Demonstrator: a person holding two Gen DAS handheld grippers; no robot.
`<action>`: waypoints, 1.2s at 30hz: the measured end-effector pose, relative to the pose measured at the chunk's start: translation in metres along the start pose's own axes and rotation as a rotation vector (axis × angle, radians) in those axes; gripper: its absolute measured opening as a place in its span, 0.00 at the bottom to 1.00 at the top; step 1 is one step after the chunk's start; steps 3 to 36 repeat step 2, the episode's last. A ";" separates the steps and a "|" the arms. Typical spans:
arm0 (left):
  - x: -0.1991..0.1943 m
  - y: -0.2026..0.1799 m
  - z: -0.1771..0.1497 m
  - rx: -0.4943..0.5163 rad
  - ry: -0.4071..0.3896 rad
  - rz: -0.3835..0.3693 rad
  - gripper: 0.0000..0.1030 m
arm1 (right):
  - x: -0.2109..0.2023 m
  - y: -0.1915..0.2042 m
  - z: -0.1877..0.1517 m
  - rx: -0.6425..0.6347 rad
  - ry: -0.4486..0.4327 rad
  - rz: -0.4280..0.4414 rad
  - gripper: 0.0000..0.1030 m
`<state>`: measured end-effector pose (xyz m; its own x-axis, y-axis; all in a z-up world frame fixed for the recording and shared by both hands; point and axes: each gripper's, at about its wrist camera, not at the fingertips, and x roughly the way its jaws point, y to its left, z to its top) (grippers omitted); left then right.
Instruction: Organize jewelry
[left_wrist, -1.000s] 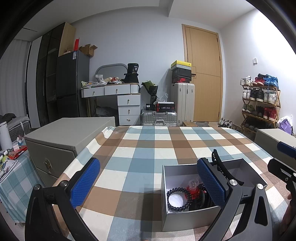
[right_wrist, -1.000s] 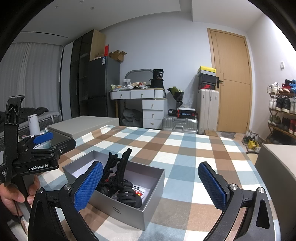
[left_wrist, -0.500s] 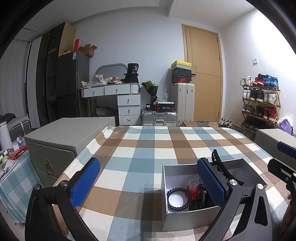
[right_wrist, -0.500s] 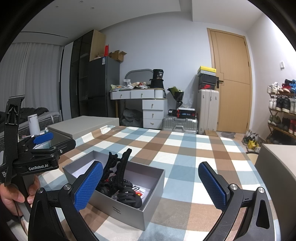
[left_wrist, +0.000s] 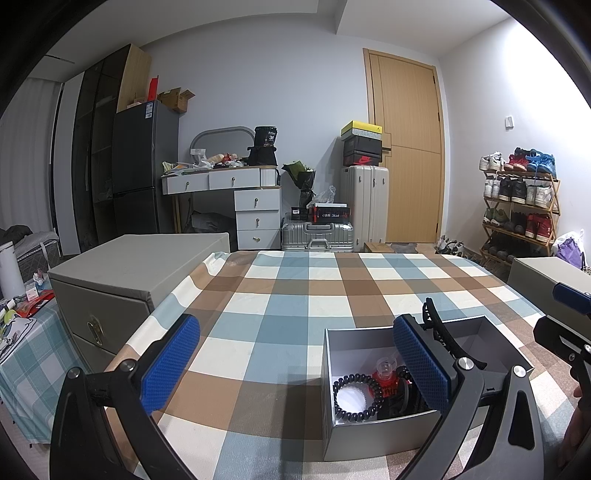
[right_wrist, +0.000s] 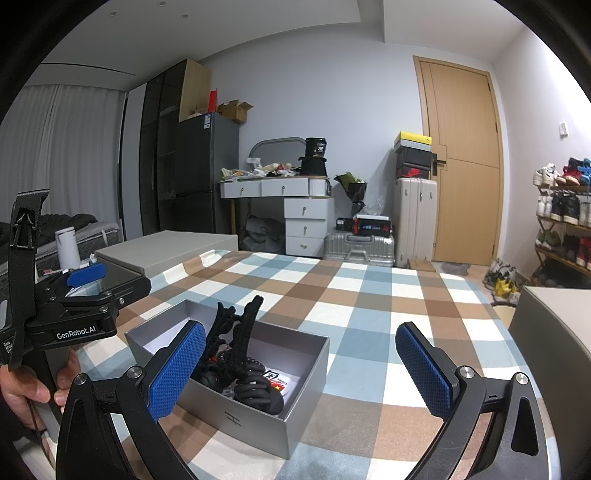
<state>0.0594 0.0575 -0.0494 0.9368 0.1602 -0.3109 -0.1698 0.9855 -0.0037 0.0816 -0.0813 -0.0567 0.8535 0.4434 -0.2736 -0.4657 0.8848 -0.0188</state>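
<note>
Currently, with my left gripper (left_wrist: 295, 363) and right gripper (right_wrist: 301, 369) both spread wide and empty beside the grey box (right_wrist: 258, 417), I judge a careless reach could snag the tangled black claw clip (right_wrist: 236, 336) and drag the light box along.

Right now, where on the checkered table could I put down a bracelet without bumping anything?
The checked tablecloth lies bare between the grey drawer cabinet at its left edge and the open silver cardboard box, and beyond the box toward the wooden door. Inside the box it is crowded: a black beaded bracelet, a red trinket and black hair clips.
</note>
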 end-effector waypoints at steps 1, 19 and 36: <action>0.000 0.000 0.000 -0.001 0.000 0.000 0.99 | 0.000 0.000 0.000 0.000 0.000 0.000 1.00; 0.000 0.000 0.001 0.000 0.001 -0.001 0.99 | 0.000 0.000 0.000 0.000 0.000 0.000 1.00; 0.000 0.000 0.001 0.000 0.001 -0.001 0.99 | 0.000 0.000 0.000 0.000 0.000 0.000 1.00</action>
